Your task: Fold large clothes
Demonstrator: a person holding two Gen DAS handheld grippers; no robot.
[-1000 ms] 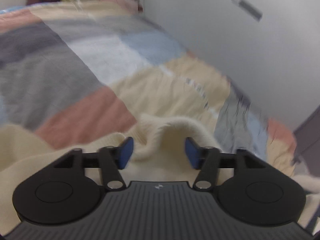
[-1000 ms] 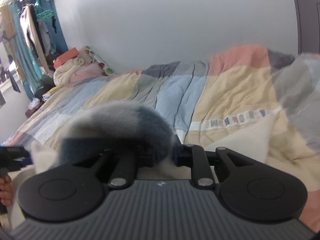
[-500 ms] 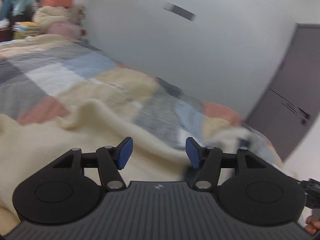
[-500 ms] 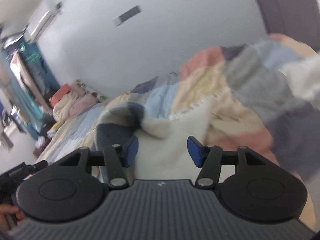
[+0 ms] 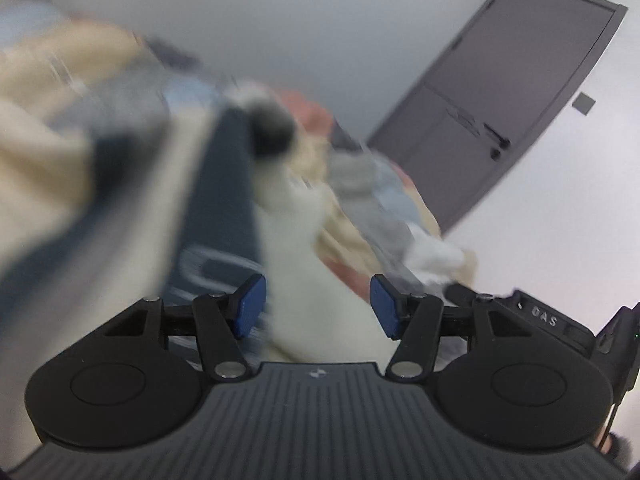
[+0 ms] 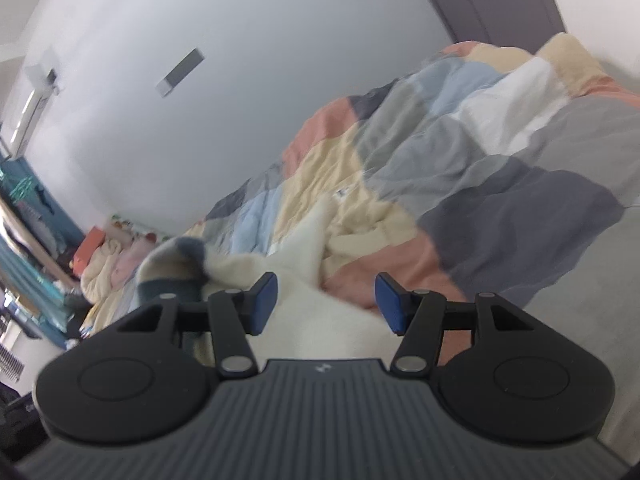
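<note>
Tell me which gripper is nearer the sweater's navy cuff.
Right, probably. The navy cuff lies just beyond the right gripper, off its left finger. From the left gripper a dark cuff-like blur sits farther up the sweater.

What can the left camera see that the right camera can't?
Only the left view shows the door handle and the other tool at the right edge. Only the right view shows the air conditioner, the clothes rack and the pile of bedding far off. Both show the cream sweater with its dark blue part, lying on the patchwork quilt, and open tongs with blue pads.
</note>
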